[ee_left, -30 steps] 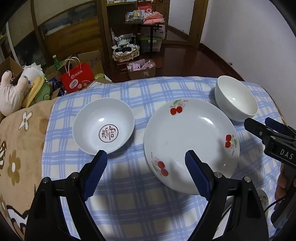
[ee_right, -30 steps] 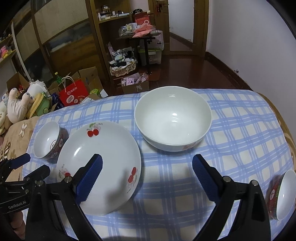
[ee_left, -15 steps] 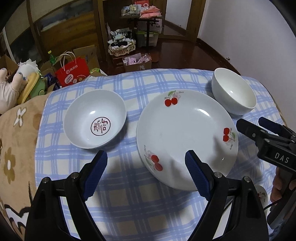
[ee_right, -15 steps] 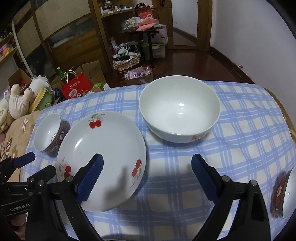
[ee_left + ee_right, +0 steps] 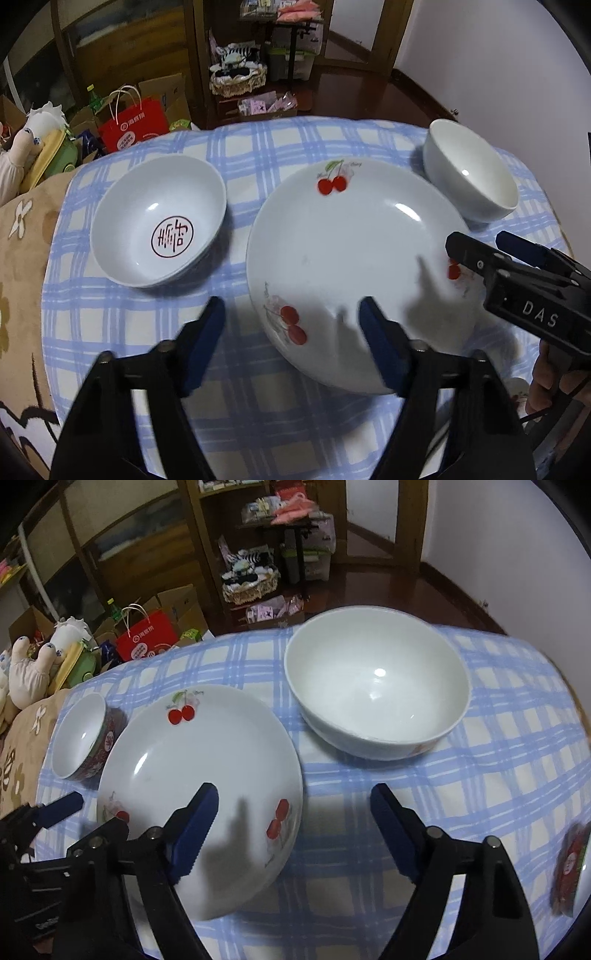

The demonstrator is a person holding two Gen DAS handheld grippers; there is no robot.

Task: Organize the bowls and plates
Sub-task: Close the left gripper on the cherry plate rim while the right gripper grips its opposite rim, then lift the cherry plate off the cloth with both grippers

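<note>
- Since the earlier frames, both grippers have sunk closer to the blue-checked tablecloth [image 5: 280, 140], so the dishes loom larger.
- Left wrist view: the left gripper [image 5: 291, 332], its blue pads apart and closing on nothing, straddles the near rim of the round white cherry-print plate [image 5: 354, 258], probably lining up a rim pinch. The plate lies flat and face up, with no long axis. A white bowl with a red seal mark [image 5: 159, 225] stands upright to its left.
- Right wrist view: the right gripper [image 5: 295, 823], also empty and narrowing, hangs between the plate's edge and the large plain white bowl [image 5: 376, 683], mouth up, well placed for either.
</note>
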